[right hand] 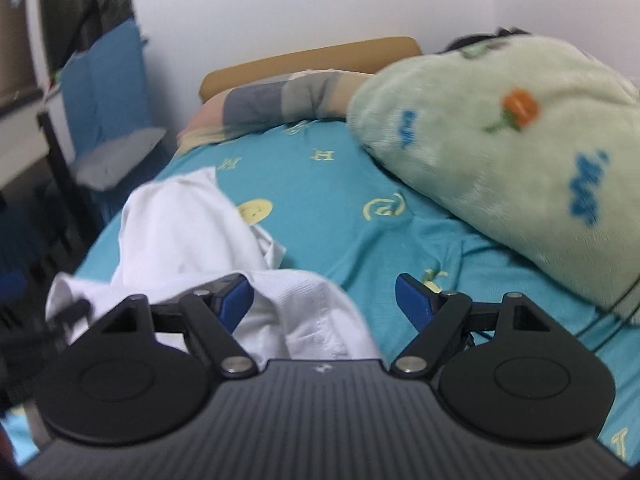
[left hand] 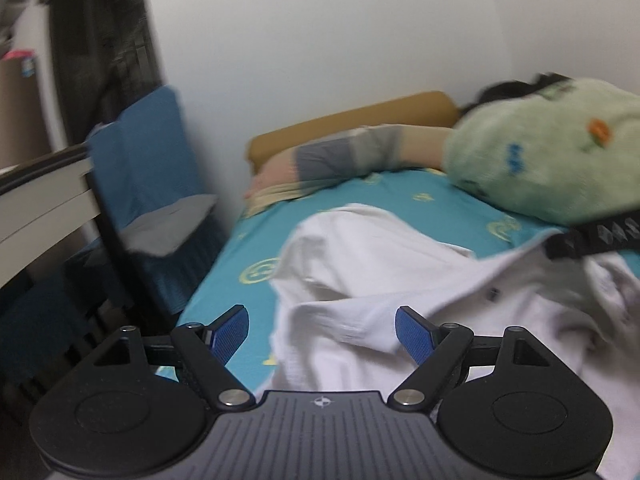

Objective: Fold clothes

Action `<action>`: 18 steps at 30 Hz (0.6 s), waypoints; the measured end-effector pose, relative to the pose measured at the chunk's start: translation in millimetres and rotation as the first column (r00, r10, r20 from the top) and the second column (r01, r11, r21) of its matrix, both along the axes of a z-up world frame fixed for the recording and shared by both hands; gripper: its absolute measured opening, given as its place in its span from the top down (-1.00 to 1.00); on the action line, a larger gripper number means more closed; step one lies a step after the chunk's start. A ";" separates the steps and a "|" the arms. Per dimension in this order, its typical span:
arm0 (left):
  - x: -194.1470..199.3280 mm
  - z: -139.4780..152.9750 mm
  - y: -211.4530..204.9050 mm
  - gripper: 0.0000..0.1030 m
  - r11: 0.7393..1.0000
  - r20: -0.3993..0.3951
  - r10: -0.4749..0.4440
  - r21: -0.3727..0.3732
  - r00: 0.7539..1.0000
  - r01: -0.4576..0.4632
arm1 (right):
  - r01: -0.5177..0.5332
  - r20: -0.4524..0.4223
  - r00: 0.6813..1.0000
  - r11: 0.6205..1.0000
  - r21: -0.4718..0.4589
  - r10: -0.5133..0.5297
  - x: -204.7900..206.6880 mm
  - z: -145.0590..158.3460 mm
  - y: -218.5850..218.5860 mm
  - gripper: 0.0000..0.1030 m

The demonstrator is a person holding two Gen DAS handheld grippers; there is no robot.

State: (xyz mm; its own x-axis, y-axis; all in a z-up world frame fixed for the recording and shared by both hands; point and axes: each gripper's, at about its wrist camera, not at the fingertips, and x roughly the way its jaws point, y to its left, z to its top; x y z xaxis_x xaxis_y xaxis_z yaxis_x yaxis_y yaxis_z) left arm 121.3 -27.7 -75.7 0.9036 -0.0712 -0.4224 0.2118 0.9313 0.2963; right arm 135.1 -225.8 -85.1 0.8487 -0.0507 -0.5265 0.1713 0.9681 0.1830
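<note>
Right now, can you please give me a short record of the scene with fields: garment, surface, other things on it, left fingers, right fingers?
garment: white shirt, crumpled and unfolded, with a dark button showing
surface: bed with a teal sheet printed with yellow signs
other things: green blanket bunched at the far right; a person's arm lying across the head end
left fingers: left gripper open over the shirt, holding nothing
right fingers: right gripper open, shirt edge below them, holding nothing
fold state: not yet begun

Yellow letters "H" (right hand: 322, 155) and "M" (right hand: 229, 163) printed on teal bedsheet (right hand: 340, 216); yellow "T" (right hand: 618, 442) near lower right corner. Blue lettering on green blanket (right hand: 500, 148) too blurred to read.
</note>
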 end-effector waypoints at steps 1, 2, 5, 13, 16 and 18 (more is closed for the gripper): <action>-1.8 -1.4 -3.7 -0.62 1.000 0.000 -0.026 0.011 1.000 0.026 | 0.000 -0.003 1.000 1.000 0.002 0.000 0.5 -0.4 -0.6 -0.55; -3.3 -2.5 -6.9 -0.66 0.999 0.000 -0.050 0.019 0.999 0.050 | 0.000 -0.004 1.000 1.000 0.001 0.000 0.9 -0.6 -0.7 -0.55; -4.0 -8.9 -18.6 -0.73 0.993 0.015 -0.090 0.076 0.996 0.089 | -0.003 0.010 1.000 1.000 -0.004 0.003 -0.5 0.6 1.3 -0.55; 33.3 -19.3 -8.9 -0.74 0.977 0.118 0.180 0.095 0.977 -0.191 | -0.029 0.004 1.000 1.000 -0.009 0.029 2.7 -0.4 1.3 -0.55; 35.8 -5.9 14.3 -0.74 0.963 0.117 0.270 -0.045 0.956 -0.267 | -0.098 -0.073 0.993 0.994 -0.043 0.095 9.8 -11.3 13.4 -0.55; 29.0 2.3 22.4 -0.74 0.948 0.168 0.317 -0.078 0.933 -0.308 | -0.149 -0.124 0.983 0.983 -0.103 0.136 13.3 -17.4 27.2 -0.55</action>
State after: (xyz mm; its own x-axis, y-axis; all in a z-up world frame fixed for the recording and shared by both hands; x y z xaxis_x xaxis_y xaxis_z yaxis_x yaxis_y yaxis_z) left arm 150.3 -5.3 -73.5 0.9432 0.2100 -0.2575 -0.1436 0.9565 0.2540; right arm 148.4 -198.5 -102.5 0.7851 0.0028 -0.6193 0.0434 0.9973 0.0595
